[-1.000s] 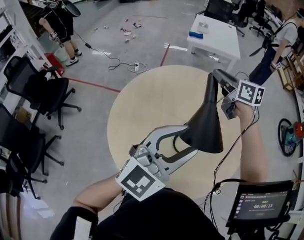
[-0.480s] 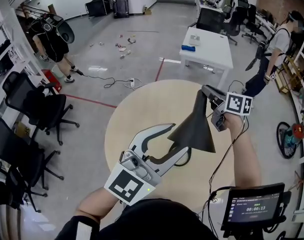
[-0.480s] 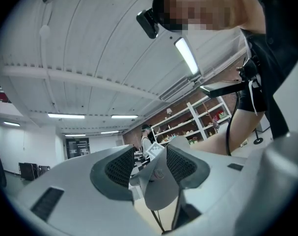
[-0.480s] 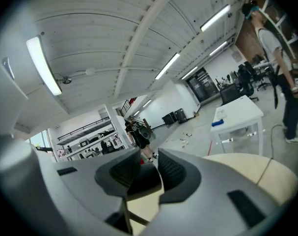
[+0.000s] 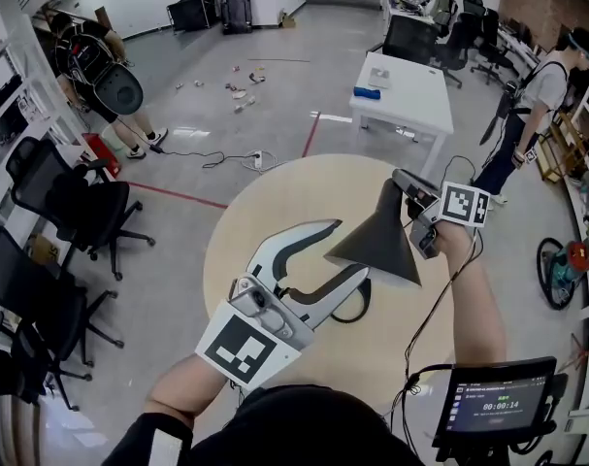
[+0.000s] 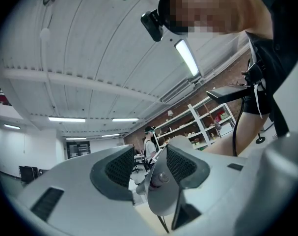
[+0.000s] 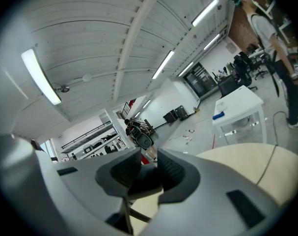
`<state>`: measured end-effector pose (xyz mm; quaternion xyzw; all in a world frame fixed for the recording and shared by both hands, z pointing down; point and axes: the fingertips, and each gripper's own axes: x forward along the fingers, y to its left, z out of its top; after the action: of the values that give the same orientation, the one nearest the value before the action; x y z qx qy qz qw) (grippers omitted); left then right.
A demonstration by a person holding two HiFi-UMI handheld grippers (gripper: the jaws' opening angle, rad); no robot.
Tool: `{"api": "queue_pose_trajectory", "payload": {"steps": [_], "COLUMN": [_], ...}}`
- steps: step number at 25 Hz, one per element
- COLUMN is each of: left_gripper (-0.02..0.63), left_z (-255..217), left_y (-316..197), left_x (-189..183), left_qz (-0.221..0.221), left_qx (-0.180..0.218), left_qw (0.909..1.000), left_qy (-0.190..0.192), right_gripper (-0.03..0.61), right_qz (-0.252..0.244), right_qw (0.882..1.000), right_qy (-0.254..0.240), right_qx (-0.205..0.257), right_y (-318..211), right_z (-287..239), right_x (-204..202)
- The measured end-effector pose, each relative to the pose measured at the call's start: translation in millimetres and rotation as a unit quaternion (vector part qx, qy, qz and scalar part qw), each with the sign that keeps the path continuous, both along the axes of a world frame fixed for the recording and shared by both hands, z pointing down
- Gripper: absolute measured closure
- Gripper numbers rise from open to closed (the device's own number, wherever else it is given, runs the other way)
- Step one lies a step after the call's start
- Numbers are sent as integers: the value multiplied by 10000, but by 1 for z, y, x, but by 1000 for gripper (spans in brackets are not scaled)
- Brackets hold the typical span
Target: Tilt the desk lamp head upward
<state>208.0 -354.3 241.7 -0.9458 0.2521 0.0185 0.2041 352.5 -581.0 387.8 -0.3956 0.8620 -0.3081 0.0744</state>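
A black desk lamp stands on the round wooden table (image 5: 275, 202). Its cone shade (image 5: 379, 243) is tilted, with the mouth turned toward my left gripper. My right gripper (image 5: 407, 190) is shut on the narrow neck at the top of the shade, which shows as a dark piece (image 7: 145, 181) between the pads of the right gripper (image 7: 148, 173). My left gripper (image 5: 344, 252) is open, its jaws spread beside the shade's rim without touching it. In the left gripper view, the left gripper (image 6: 149, 168) frames the inside of the shade (image 6: 163, 200) and its bulb (image 6: 161, 178).
The lamp's dark base ring (image 5: 352, 309) lies on the table under the shade. A small screen (image 5: 496, 401) stands at the lower right. Office chairs (image 5: 81, 202) line the left, a white table (image 5: 406, 81) stands behind, and people (image 5: 90, 61) stand further off.
The shade has swung from hanging mouth-down to a raised tilt, carried by the right gripper. The open left gripper has drawn back a little to the left.
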Motion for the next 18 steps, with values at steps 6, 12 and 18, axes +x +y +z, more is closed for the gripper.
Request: {"api": "queue_pose_trajectory", "payload": {"steps": [6, 12, 18], "left_gripper": [399, 399, 399], "left_z": [-13, -18, -22], "left_y": [-8, -10, -12], "left_x": [1, 3, 6], "left_qz": [23, 45, 72], "left_qx": [105, 102, 57], "left_qw": [9999, 9999, 9999], "left_qy": [29, 75, 118], "right_gripper": [471, 471, 471], "right_qz": [-28, -71, -97], "right_qw": [9998, 9992, 9985], "right_qy": [-147, -349, -482], "right_qx": [-114, -205, -232], "right_y": [1, 4, 6], "right_z": [3, 7, 7], "right_x": [-3, -3, -2]}}
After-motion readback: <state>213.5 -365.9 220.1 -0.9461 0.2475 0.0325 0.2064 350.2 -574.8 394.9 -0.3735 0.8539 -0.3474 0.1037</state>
